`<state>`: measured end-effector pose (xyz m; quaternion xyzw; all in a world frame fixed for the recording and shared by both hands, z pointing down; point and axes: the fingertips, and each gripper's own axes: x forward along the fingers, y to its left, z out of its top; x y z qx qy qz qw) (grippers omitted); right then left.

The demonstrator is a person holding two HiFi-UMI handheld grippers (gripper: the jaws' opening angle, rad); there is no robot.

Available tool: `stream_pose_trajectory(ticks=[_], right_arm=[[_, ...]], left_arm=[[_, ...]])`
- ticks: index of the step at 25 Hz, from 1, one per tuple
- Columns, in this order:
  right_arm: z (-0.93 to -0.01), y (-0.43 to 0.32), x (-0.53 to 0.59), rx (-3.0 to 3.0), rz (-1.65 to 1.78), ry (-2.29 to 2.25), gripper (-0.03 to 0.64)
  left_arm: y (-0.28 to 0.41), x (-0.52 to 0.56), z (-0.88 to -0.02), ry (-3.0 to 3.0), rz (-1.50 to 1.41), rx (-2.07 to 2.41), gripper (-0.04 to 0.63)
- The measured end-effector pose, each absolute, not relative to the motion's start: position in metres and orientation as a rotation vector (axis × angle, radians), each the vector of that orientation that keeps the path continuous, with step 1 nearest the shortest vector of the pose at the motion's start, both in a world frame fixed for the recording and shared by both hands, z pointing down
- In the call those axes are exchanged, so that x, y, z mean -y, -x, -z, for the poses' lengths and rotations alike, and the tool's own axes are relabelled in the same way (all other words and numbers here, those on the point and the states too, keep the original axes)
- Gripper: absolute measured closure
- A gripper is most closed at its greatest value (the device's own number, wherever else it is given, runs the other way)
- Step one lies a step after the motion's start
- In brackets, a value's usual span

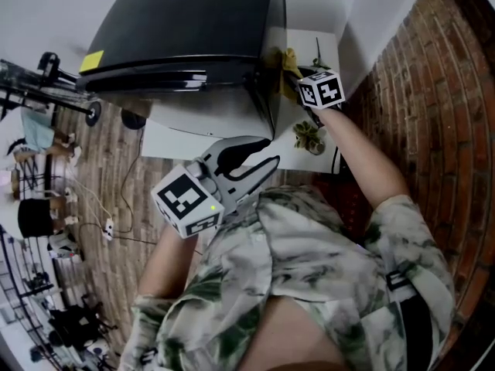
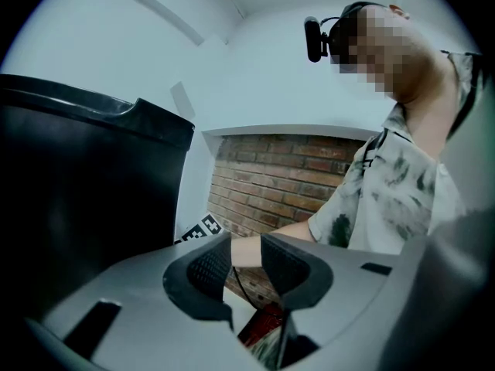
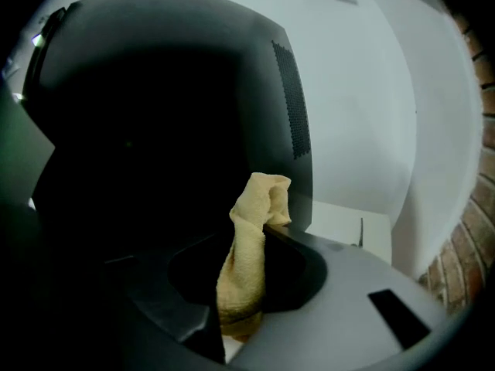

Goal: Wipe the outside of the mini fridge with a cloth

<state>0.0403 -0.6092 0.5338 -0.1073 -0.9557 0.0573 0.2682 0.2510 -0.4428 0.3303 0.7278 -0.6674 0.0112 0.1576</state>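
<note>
Partly shadowed right tongs (image 3: 246, 300) pinch cloth (image 3: 251, 238) beside fridge (image 3: 155, 114).

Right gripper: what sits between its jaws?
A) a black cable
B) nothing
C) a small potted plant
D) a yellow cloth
D: the right gripper view shows the right gripper with its jaws closed on the yellow cloth, close to the side of the black mini fridge.
</note>
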Motion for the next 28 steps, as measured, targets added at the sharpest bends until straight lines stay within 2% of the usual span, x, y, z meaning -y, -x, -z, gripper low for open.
stream_pose_trajectory(ticks=[5,8,21,28], right_arm=[[-0.564,-0.047,0.615,2.515,-0.207,0.261,0.522],[-0.549,-0.053,0.623,2.542,-0.224,0.242,0.522],[-0.343,-0.102,0.603,2.88,-0.217,0.334,0.522],[-0.302,-0.117,0.571,2.931,-0.2,0.428,0.522]], left_arm=[[-0.251,0.443,-0.331,-2.081,-0.048,1.899,0.483],[-0.251,0.442,-0.328,-2.085,-0.052,1.894,0.483],[-0.256,0.442,-0.334,-2.183,-0.037,1.762,0.483],[-0.259,0.443,-0.334,-2.222,-0.024,1.723,0.483]])
